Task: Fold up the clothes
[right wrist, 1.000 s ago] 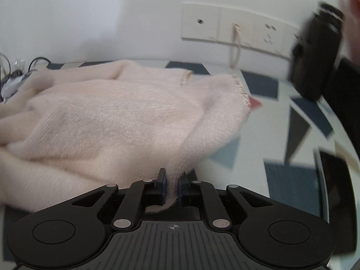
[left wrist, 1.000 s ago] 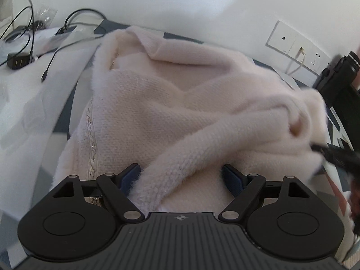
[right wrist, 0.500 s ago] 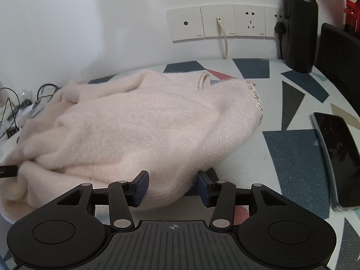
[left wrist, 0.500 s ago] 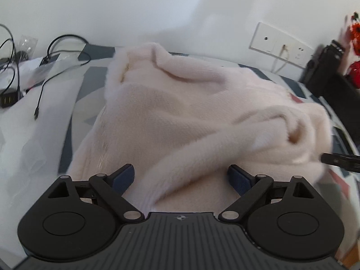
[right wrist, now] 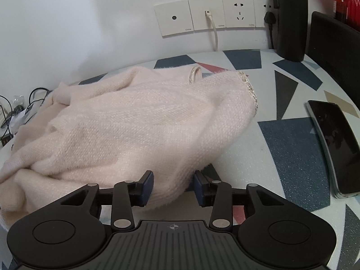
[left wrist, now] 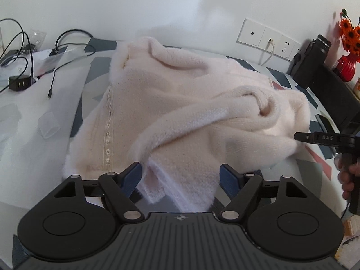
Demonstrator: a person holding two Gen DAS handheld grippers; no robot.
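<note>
A fluffy pale pink sweater [left wrist: 180, 112] lies bunched on the patterned table [right wrist: 292, 139], with a beaded trim along one edge. My left gripper [left wrist: 181, 177] is open, its blue pads on either side of a loose hem and sleeve at the near edge. In the right wrist view the same sweater [right wrist: 135, 123] spreads to the left. My right gripper [right wrist: 173, 186] is open, and a fold of the knit lies between its fingers without being pinched. The right gripper's side [left wrist: 326, 138] and the hand holding it [left wrist: 348, 180] show at the right of the left wrist view.
A black phone [right wrist: 333, 144] lies on the table at the right. A black bottle [right wrist: 290, 18] and wall sockets [right wrist: 213, 15] with a white cable stand at the back. Black cables and a hub [left wrist: 20, 83] lie on white foam sheets at the left. A red vase with orange flowers [left wrist: 348, 51] stands far right.
My right gripper opened and let go of the sweater edge, then drew back a little. My left gripper stayed open and pulled back, so more of the sweater's near hem shows.
</note>
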